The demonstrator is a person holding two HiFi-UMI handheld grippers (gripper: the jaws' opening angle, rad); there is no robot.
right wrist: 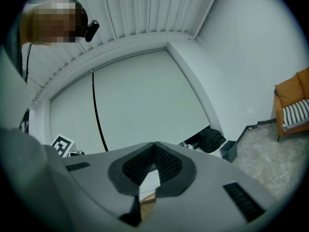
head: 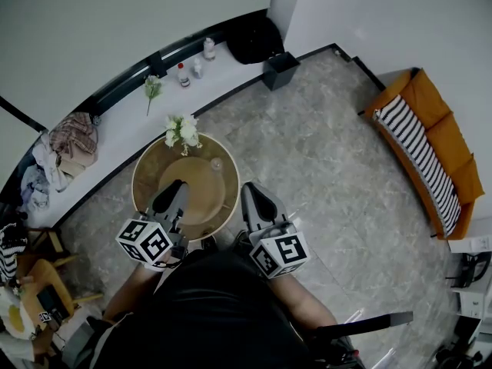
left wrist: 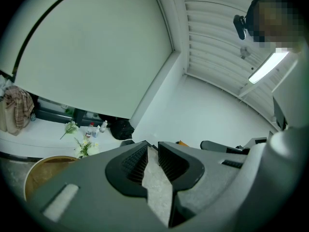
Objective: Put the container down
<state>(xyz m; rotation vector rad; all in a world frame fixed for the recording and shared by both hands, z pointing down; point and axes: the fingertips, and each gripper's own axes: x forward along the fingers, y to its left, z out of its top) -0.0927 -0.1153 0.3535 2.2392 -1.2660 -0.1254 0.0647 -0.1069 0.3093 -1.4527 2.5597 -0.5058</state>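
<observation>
A small clear glass container (head: 216,163) stands on the round wooden table (head: 146,177), beside a lighter round board (head: 201,187) and near a bunch of white flowers (head: 181,131). My left gripper (head: 175,184) hovers over the table's near left part, pointing at the wall, and its jaws are shut with nothing between them (left wrist: 152,145). My right gripper (head: 252,188) is held at the table's near right edge, also shut and empty (right wrist: 154,145). Neither gripper touches the container. Both gripper views look up at wall and ceiling.
A white ledge (head: 123,133) runs along the wall with small bottles (head: 184,74), a flower stem (head: 152,87) and a heap of clothes (head: 73,135). A black bag (head: 254,38) and black bin (head: 280,69) sit at the corner. An orange sofa (head: 430,148) stands right.
</observation>
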